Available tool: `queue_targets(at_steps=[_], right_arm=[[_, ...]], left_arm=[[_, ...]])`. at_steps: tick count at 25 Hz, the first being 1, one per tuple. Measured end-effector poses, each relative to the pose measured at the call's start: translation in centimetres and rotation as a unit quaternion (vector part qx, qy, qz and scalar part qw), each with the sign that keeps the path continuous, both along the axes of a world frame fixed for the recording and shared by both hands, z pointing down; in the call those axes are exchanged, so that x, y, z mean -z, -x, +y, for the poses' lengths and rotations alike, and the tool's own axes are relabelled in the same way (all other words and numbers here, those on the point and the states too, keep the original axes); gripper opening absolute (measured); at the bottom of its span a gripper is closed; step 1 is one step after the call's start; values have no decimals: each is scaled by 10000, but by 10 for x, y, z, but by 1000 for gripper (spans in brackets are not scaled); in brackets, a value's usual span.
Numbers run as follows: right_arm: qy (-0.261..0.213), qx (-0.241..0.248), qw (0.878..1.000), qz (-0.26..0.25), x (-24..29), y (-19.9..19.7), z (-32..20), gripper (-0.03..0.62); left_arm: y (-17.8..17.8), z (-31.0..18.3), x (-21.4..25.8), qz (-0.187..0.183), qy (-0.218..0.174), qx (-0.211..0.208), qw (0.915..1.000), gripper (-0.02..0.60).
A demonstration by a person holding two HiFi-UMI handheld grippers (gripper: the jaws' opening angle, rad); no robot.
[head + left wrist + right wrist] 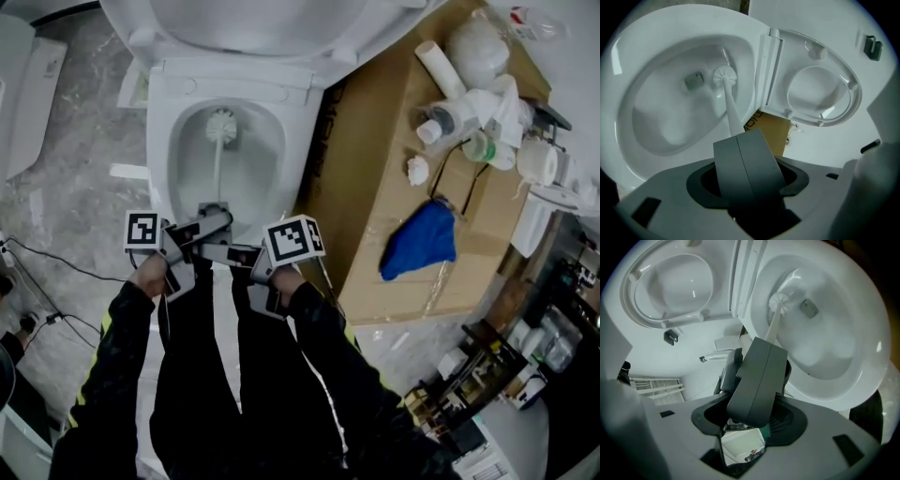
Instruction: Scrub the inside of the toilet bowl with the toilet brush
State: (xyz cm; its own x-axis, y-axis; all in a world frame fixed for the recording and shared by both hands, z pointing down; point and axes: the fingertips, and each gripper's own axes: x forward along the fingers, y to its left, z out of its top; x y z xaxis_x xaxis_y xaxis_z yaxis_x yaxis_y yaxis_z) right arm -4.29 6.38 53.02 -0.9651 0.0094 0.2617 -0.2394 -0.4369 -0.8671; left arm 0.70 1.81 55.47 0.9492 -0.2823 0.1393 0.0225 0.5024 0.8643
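Note:
The white toilet bowl [161,141] stands open straight ahead. A white toilet brush [221,125] has its round head low against the bowl's inner wall, and its thin handle runs back toward me. My left gripper [214,217] is shut on the handle at the bowl's near rim. My right gripper [232,251] sits just behind it, also shut on the handle. In the left gripper view the brush head [724,76] lies beside the drain and the handle vanishes behind the left gripper [740,136]. The right gripper view shows the brush head [779,303] beyond the right gripper [764,341].
The seat and lid [244,28] are raised behind the bowl. A cardboard box [375,141] right of the toilet carries a blue cloth [420,239] and several bottles [469,103]. Black cables [56,262] cross the marble floor at left. My dark-trousered legs fill the foreground.

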Motion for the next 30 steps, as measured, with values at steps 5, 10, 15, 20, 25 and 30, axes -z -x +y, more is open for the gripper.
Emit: queue_targets(at_steps=[5,10,15,20,25,30], right_arm=[[-33,-106,9999,-35,-24,5,-17,224],[-60,25,9999,99,-44,1,-17,224],[105,7,9999,-51,-50,5,-11,225],[134,55,9999,-46,-53,2,-9,222],[157,-36,9997,-201,-48,4,-10,219],[2,19,10000,77,-55,-7,-6,219]], left_arm=[[3,-16,-24,19,-86,-138,9999,262],[-2,-18,-38,47,-266,-323,9991,262],[-5,-11,-45,75,-305,-426,9986,262],[-8,-13,-46,259,-401,-544,9974,264],[-9,-12,-44,354,-440,-557,9969,264],[-14,-10,-47,309,-373,-486,9976,264]])
